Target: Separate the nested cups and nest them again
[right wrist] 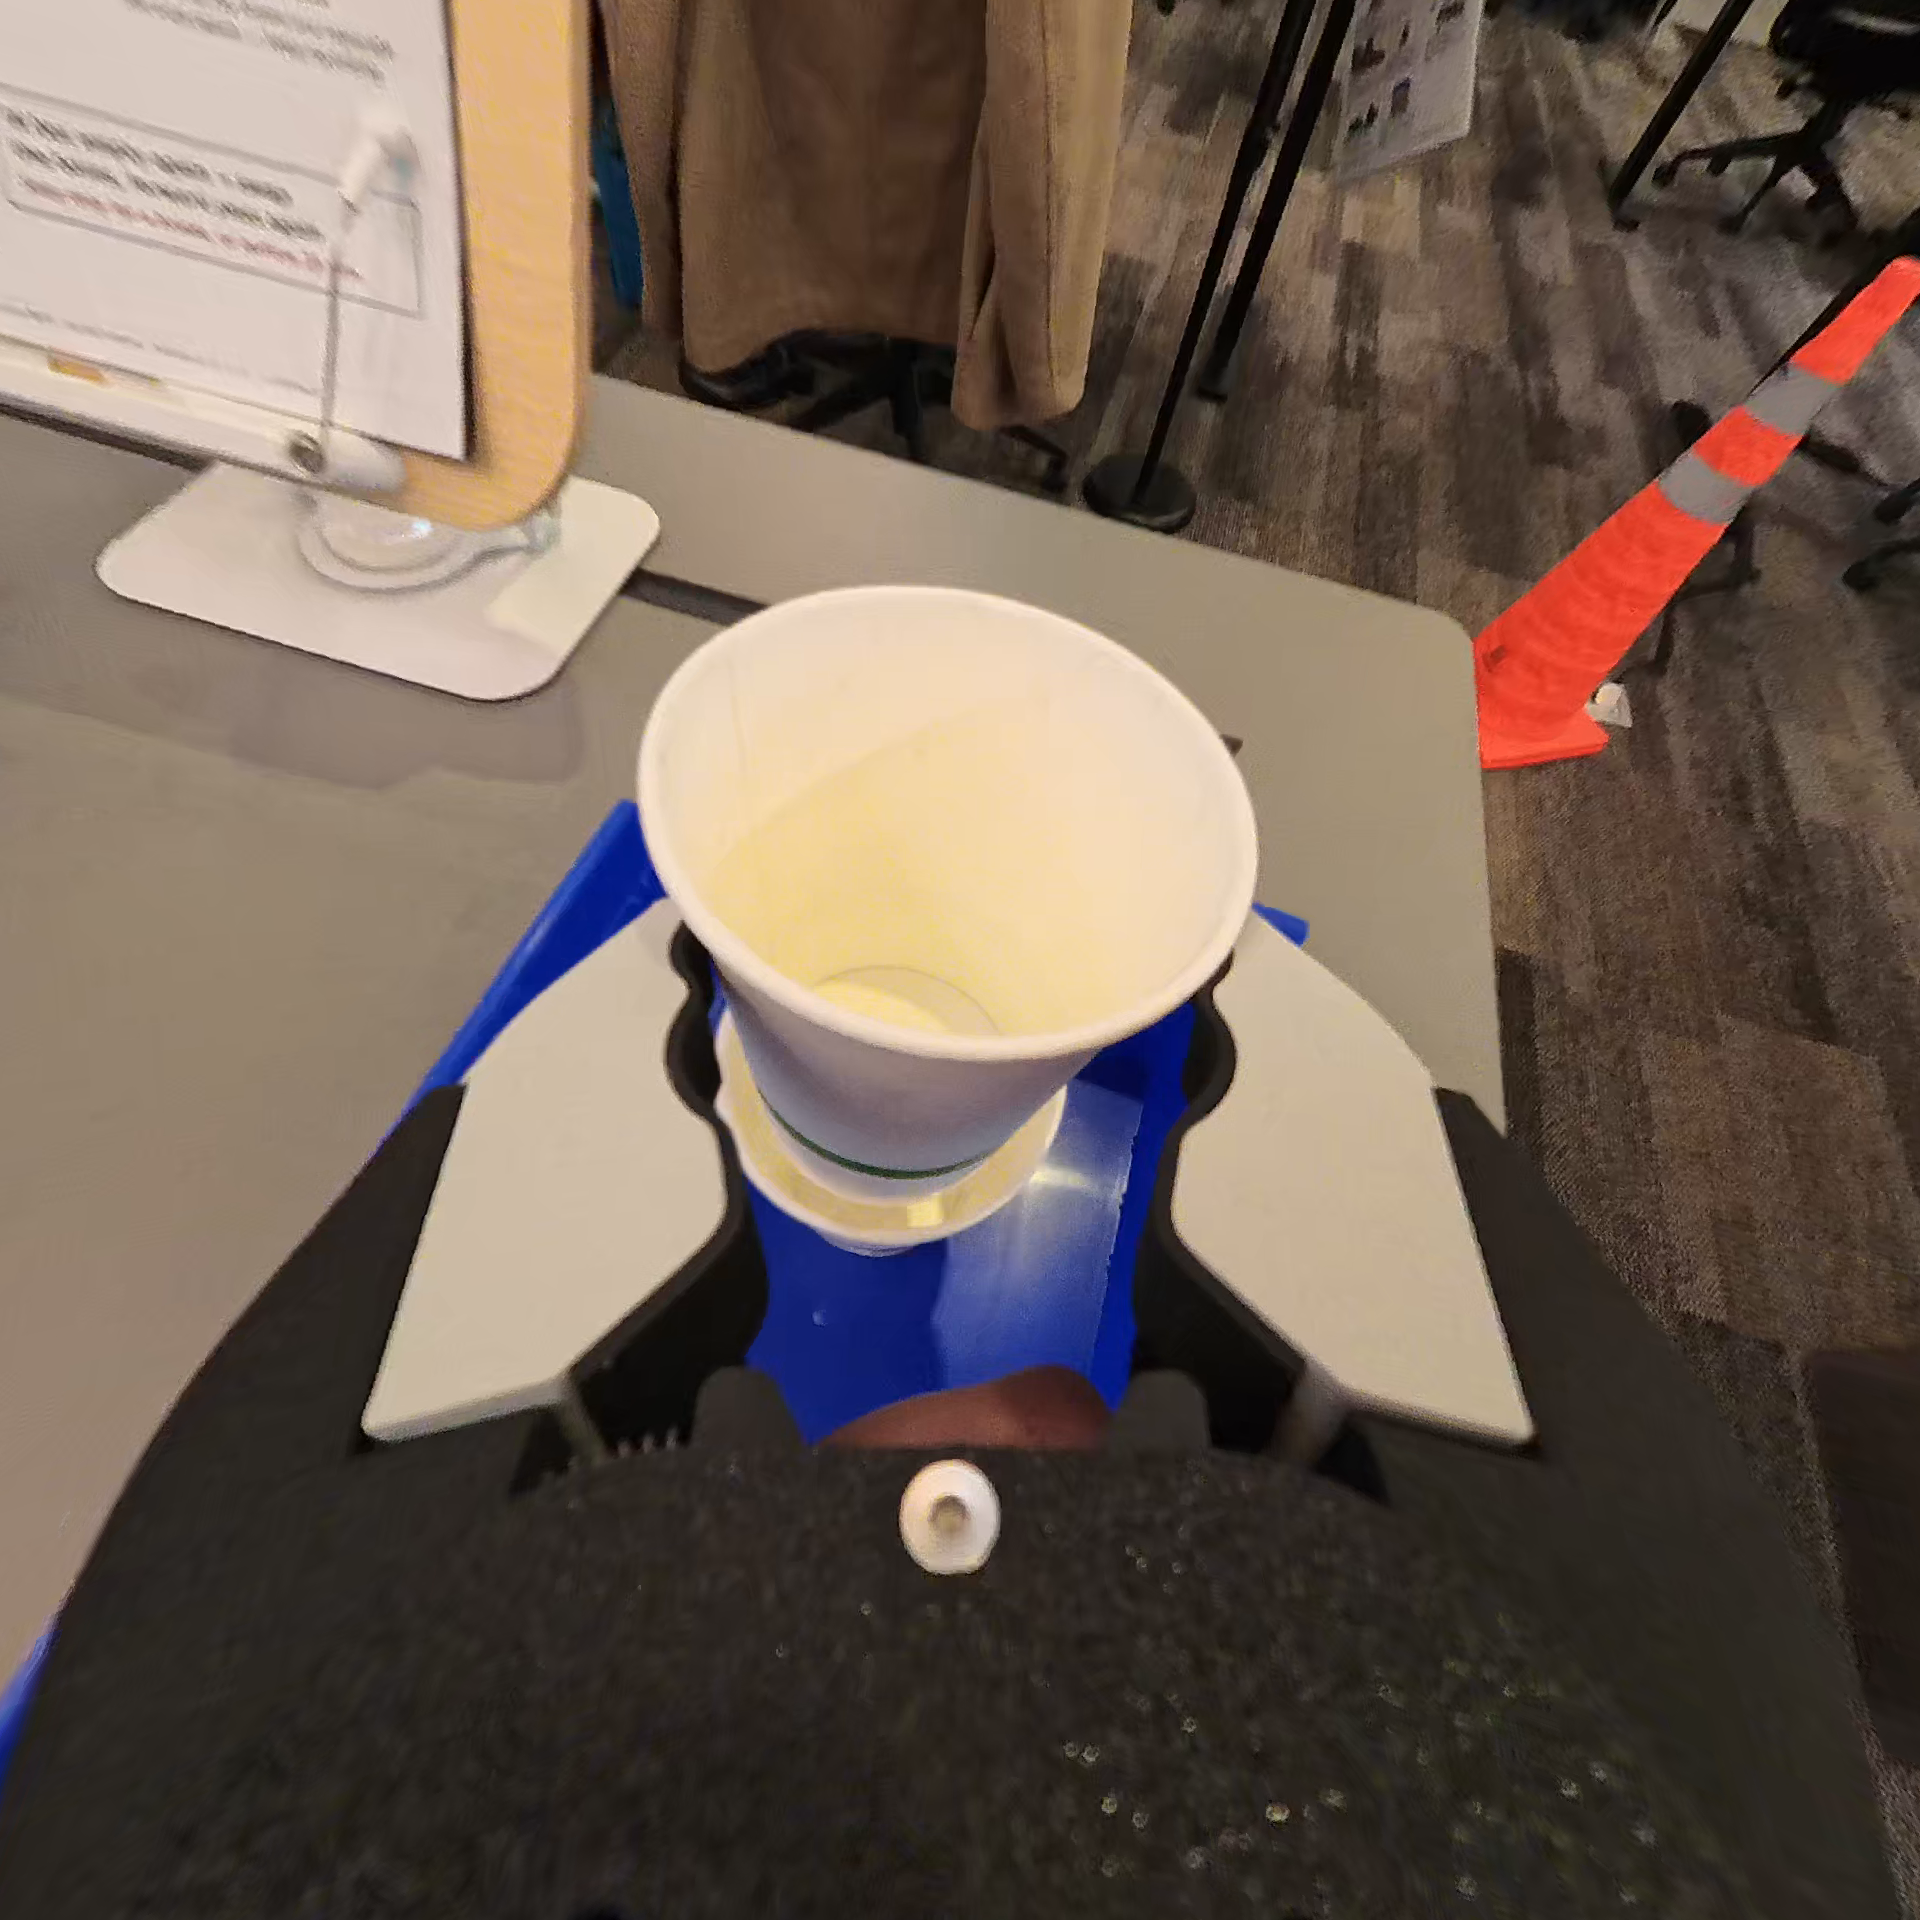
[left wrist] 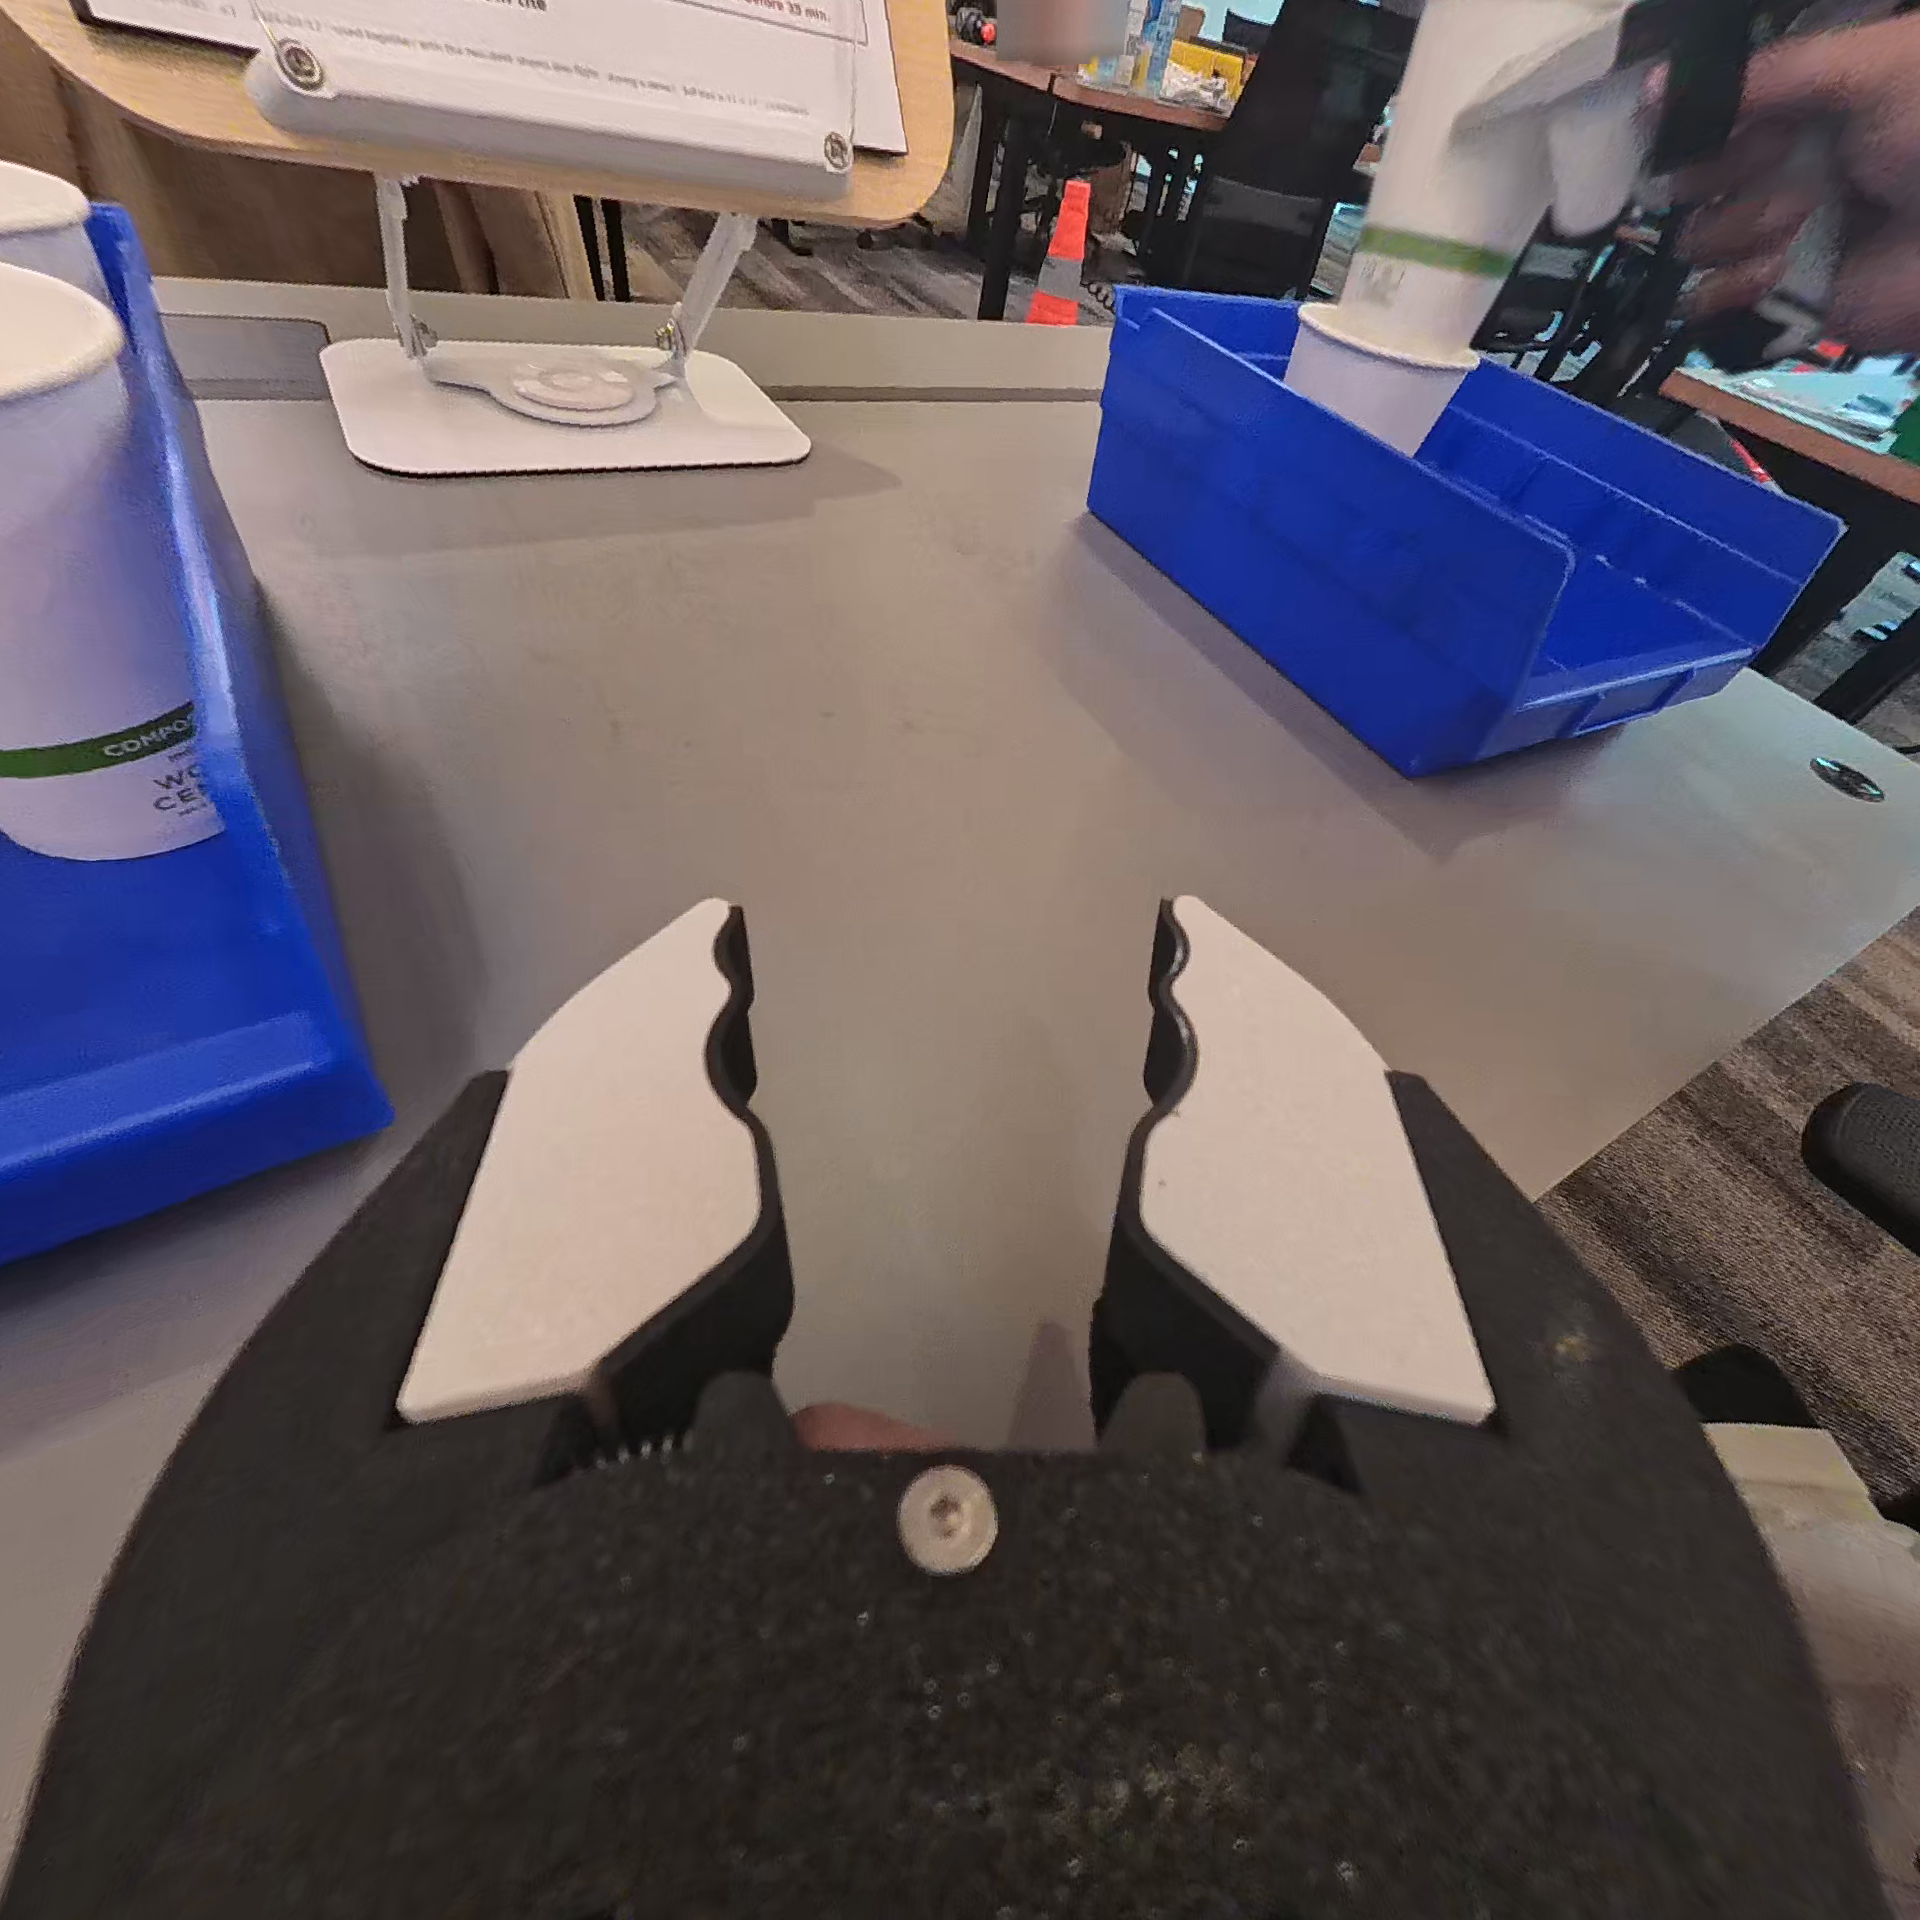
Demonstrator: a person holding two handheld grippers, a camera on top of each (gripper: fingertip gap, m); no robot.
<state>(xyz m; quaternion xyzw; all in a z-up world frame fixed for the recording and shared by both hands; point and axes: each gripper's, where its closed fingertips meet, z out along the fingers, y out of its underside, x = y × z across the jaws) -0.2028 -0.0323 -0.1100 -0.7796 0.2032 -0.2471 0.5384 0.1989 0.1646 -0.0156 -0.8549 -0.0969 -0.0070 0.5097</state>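
Nearest the camera: the left gripper (left wrist: 951, 914), black body with pale finger plates, jaws apart and holding nothing, hovering over a bare grey table (left wrist: 831, 675).

Right gripper (right wrist: 951, 997): its jaws are spread around the upper cup (right wrist: 935, 831), a white paper cup with a green band near its base. The fingers (right wrist: 582, 1143) sit close beside the cup wall; whether they actually press it cannot be told from this view.

Cups: the upper cup's base is partly inside the rim of the lower cup (right wrist: 883, 1195), which stands in the right blue bin (right wrist: 831, 1340). The upper cup is not yet fully seated.

Key relation: the upper cup's long axis runs roughly upright, slightly tilted, in line with the lower cup's mouth directly below. Judged from this, the coming move is a straight push down along that axis. The right gripper is at the cups; the left is well apart from them.

Left view only: the stacked pair seen from the side, far upper right and blurred, plus a left blue bin (left wrist: 260, 935) holding other white cups (left wrist: 83, 582).

Right view only: the open mouth and pale interior of the upper cup, and an orange cone (right wrist: 1662, 520) on the floor beyond the table.

Both views: a white document stand (left wrist: 561, 405) at the table's far side.
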